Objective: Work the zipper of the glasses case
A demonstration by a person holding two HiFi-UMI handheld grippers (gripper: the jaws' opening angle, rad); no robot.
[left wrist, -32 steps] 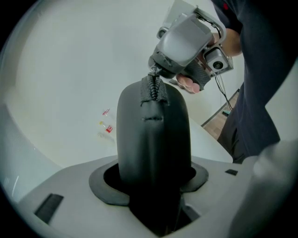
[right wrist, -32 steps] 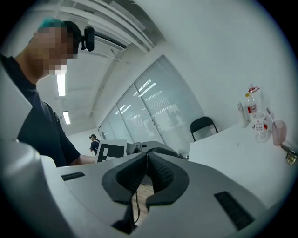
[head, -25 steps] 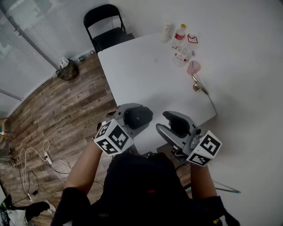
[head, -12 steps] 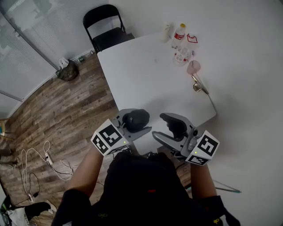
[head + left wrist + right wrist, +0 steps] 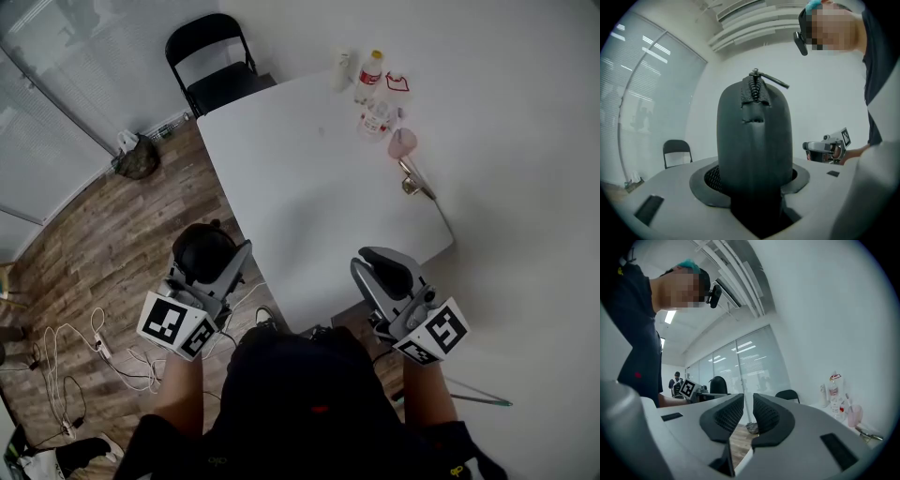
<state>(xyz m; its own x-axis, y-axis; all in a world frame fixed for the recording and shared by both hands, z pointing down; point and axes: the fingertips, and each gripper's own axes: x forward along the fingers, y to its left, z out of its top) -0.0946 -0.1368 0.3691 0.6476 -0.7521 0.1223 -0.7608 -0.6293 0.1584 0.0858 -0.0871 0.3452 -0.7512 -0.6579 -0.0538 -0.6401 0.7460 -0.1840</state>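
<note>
Left gripper (image 5: 214, 261): we find its jaws partway apart and pressed on the glasses case (image 5: 754, 136), one pad on each side of its lower end.
Glasses case: it stands on end between those pads, a dark rounded shell rising away from the gripper, its domed end farthest out.
Zipper (image 5: 754, 91): we see the teeth run over the domed end, with the pull (image 5: 771, 80) sticking out at the very top, toward the gripper's right.
Right gripper (image 5: 748, 411): its jaws are closing, with only a narrow slit left between the ribbed pads; we see nothing in that slit.
Table (image 5: 309, 187): it lies ahead of the right gripper, which sits over its near edge, and to the right of the left gripper.
Wooden floor (image 5: 112, 234): under the left gripper and the case.
Bottles (image 5: 370, 70) and pink cup (image 5: 403, 142): well ahead of the right gripper, at the table's far end.
Chair (image 5: 211, 66): beyond the table, far ahead of the left gripper.
</note>
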